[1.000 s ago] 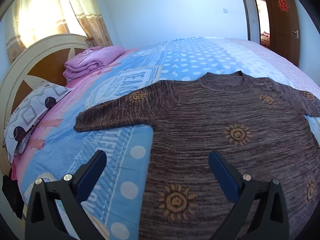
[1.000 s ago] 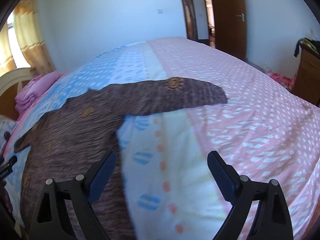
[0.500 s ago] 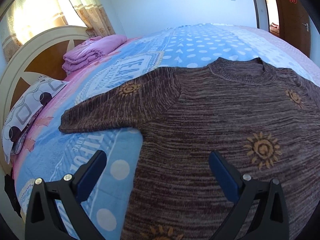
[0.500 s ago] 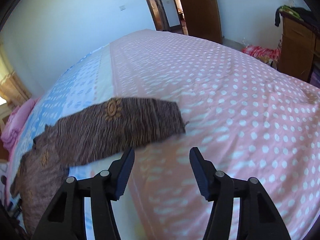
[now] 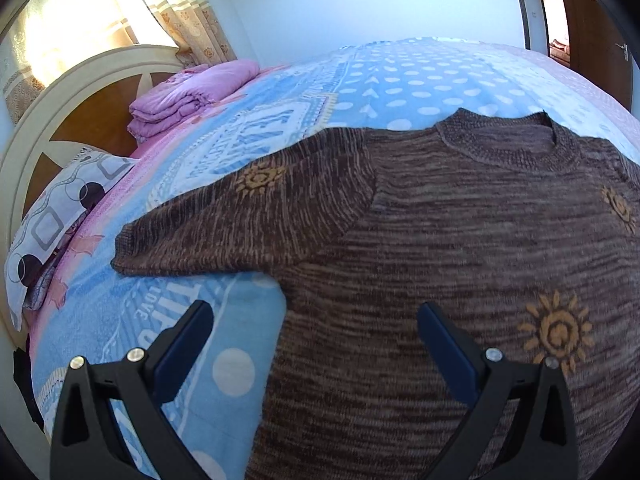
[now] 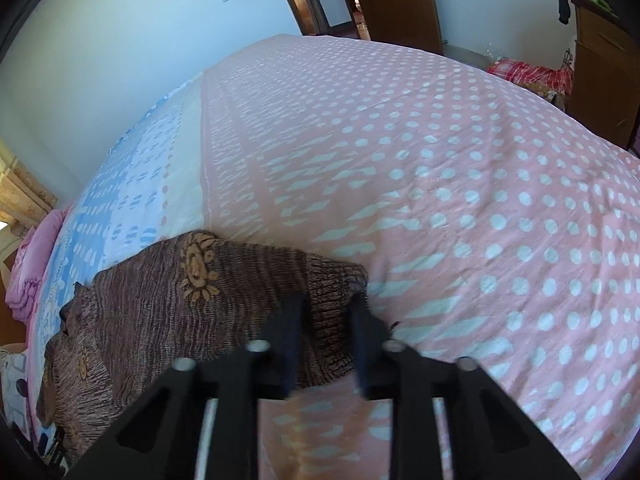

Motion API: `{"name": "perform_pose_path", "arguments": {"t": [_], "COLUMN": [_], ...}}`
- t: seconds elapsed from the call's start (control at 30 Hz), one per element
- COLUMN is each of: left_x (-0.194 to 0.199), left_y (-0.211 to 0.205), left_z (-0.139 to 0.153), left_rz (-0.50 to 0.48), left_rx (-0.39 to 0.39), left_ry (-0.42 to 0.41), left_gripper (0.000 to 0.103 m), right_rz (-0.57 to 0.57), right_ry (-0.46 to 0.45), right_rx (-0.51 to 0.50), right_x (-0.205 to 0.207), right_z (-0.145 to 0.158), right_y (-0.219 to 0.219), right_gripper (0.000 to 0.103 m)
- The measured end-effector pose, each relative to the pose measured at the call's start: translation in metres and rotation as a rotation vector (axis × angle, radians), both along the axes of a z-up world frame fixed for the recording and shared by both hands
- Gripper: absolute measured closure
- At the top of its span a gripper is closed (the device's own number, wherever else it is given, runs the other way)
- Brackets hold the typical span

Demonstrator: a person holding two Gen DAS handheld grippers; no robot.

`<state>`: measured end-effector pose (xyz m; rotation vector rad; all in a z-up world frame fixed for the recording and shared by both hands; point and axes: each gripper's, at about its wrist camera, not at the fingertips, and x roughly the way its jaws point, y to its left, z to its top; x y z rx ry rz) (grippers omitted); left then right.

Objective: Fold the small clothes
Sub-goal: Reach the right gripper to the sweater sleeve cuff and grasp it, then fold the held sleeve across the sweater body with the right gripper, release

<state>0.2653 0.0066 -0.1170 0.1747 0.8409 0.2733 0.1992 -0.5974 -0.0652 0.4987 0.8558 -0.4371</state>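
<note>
On the bed (image 5: 420, 80), a brown sweater (image 5: 440, 240) with orange sun motifs lies spread flat, its neckline toward twelve o'clock. Left tongs (image 5: 316, 334) hover wide open above the sweater's side edge, gripping nothing. Right tongs (image 6: 326, 320) are pinched on the cuff of the sweater sleeve (image 6: 240, 292), over the pink dotted bedspread (image 6: 460, 200).

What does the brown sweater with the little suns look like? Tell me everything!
The brown sweater is a streaky knit with orange sun shapes and a round ribbed collar. It lies spread flat on the bedspread, front or back up I cannot tell. One sleeve stretches out toward the pillow. The right gripper has closed on the other sleeve's ribbed cuff, bunching it. The left gripper hangs open over the sweater's side edge.
</note>
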Motion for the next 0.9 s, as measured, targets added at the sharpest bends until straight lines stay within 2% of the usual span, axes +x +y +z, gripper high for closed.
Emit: {"name": "perform_pose_path", "arguments": {"t": [0.07, 0.17, 0.33, 0.5, 0.6, 0.77, 0.9], "left_x": [0.001, -0.003, -0.006, -0.007, -0.007, -0.008, -0.009], "left_y": [0.000, -0.002, 0.000, 0.002, 0.002, 0.010, 0.010], "left_z": [-0.002, -0.007, -0.004, -0.005, -0.006, -0.007, -0.008], "left_rz": [-0.002, -0.011, -0.011, -0.018, -0.018, -0.005, 0.000], "left_rx": [-0.011, -0.003, -0.027, -0.057, -0.066, -0.117, -0.127], "left_ry": [0.006, 0.005, -0.012, -0.015, -0.014, -0.018, -0.025], "left_gripper": [0.000, 0.000, 0.000, 0.000, 0.000, 0.000, 0.000], "right_rz": [0.004, 0.009, 0.058, 0.165, 0.245, 0.395, 0.496], "right_ry": [-0.004, -0.027, -0.098, -0.170, -0.193, -0.198, -0.190], "right_rx": [-0.022, -0.082, -0.206, -0.322, -0.355, -0.387, -0.357], "right_x": [0.001, 0.002, 0.006, 0.019, 0.034, 0.062, 0.085], "right_z": [0.003, 0.016, 0.056, 0.099, 0.112, 0.109, 0.081], "right_y": [0.004, 0.014, 0.046, 0.102, 0.144, 0.224, 0.289], "right_gripper": [0.094, 0.095, 0.095, 0.095, 0.095, 0.096, 0.095]}}
